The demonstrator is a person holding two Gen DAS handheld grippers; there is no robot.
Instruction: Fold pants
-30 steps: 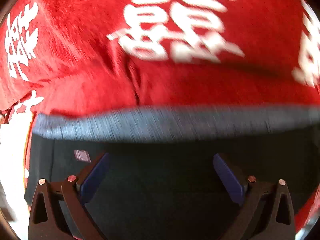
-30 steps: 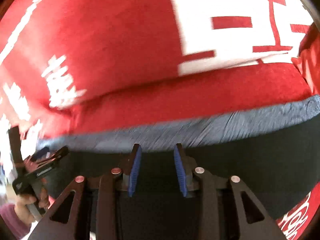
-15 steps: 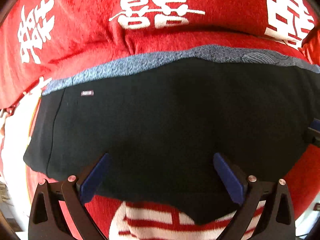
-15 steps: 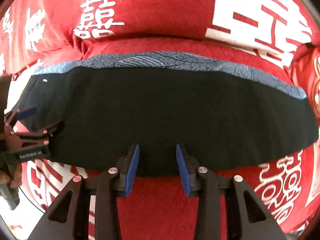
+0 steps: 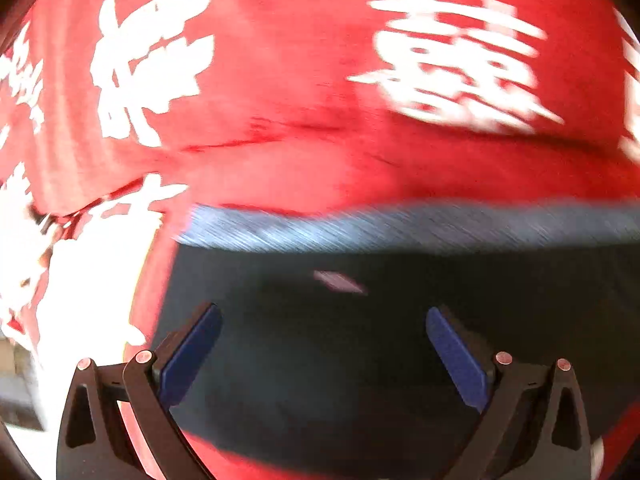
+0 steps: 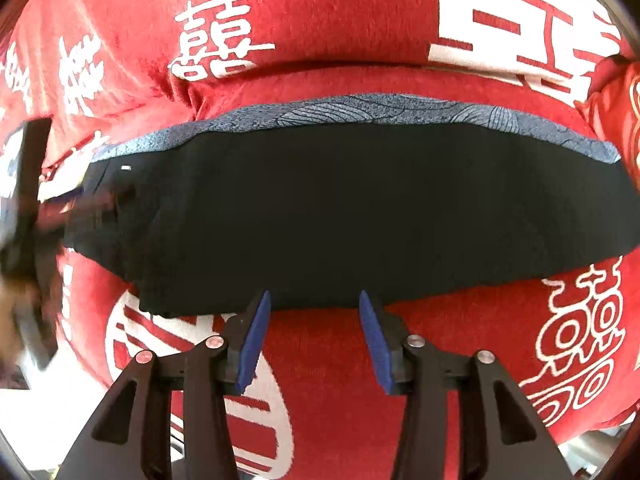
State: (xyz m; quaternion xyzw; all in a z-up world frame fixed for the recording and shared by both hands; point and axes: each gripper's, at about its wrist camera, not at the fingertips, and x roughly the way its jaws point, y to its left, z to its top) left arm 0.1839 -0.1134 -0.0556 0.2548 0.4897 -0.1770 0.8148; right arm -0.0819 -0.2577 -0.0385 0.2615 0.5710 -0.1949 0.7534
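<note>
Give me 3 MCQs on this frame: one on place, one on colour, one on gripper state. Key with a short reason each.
1. What do the black pants lie on?
A. a bare wooden table
B. a red cloth with white characters
C. a metal tray

2. What colour is the patterned band along the far edge of the pants?
A. blue-grey
B. yellow
C. green

3. How does the right gripper stand?
A. shut on the pants
B. open, holding nothing
C. shut on the red cloth

Key:
1 B: the red cloth shows on every side of the pants in the right wrist view.
2 A: the band reads blue-grey against the black fabric, in the left wrist view too.
3 B: its blue pads stand apart at the near edge of the pants with nothing between them. The left gripper is open as well, wider.
</note>
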